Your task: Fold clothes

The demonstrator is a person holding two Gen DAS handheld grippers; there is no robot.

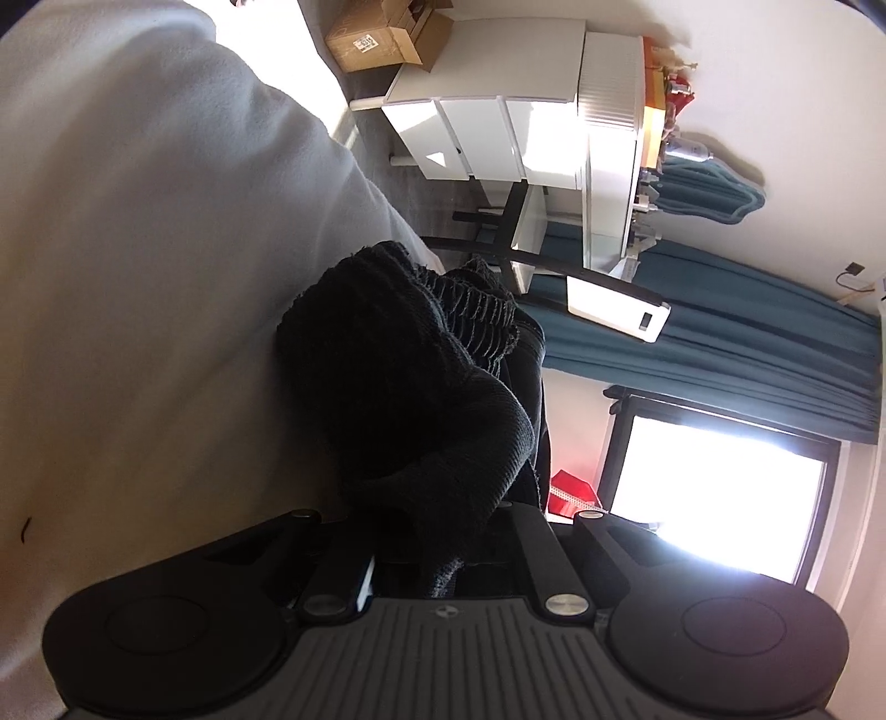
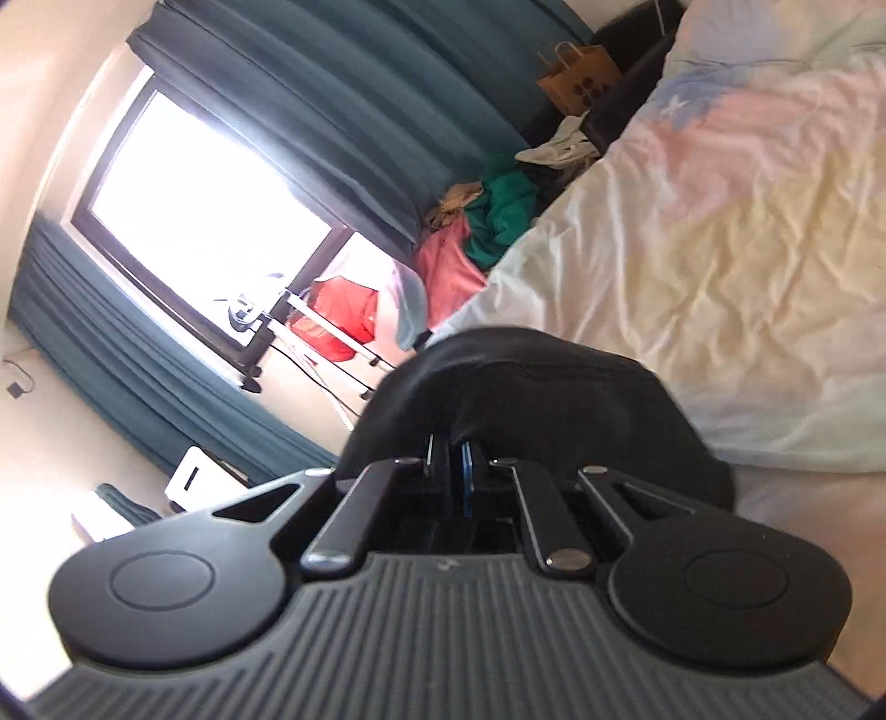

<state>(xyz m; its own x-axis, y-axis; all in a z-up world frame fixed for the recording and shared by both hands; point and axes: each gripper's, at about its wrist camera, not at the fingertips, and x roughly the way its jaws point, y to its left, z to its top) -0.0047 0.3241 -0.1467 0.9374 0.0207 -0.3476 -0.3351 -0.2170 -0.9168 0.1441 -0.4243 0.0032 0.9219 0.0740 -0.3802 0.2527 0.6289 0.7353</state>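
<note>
A black ribbed-knit garment [image 1: 421,399] with a frayed edge hangs bunched in front of the left gripper [image 1: 443,559], whose jaws are pinched tight on its lower fold; the cloth lies against a pale off-white bed sheet [image 1: 138,266]. In the right wrist view a smooth black fabric [image 2: 531,387] drapes over the right gripper [image 2: 457,471], whose jaws are closed together on a fold of it, just beside a rumpled pastel-patterned duvet [image 2: 747,232].

One open brown cardboard box [image 1: 382,39] sits on the floor by a white drawer unit [image 1: 498,127]; its contents are too small to tell. One brown paper carrier bag [image 2: 576,75] stands past the bed, contents hidden.

A heap of loose clothes [image 2: 487,227], green and pink among them, lies beside the bed. Teal curtains [image 2: 310,88] flank one bright window [image 2: 205,205].
</note>
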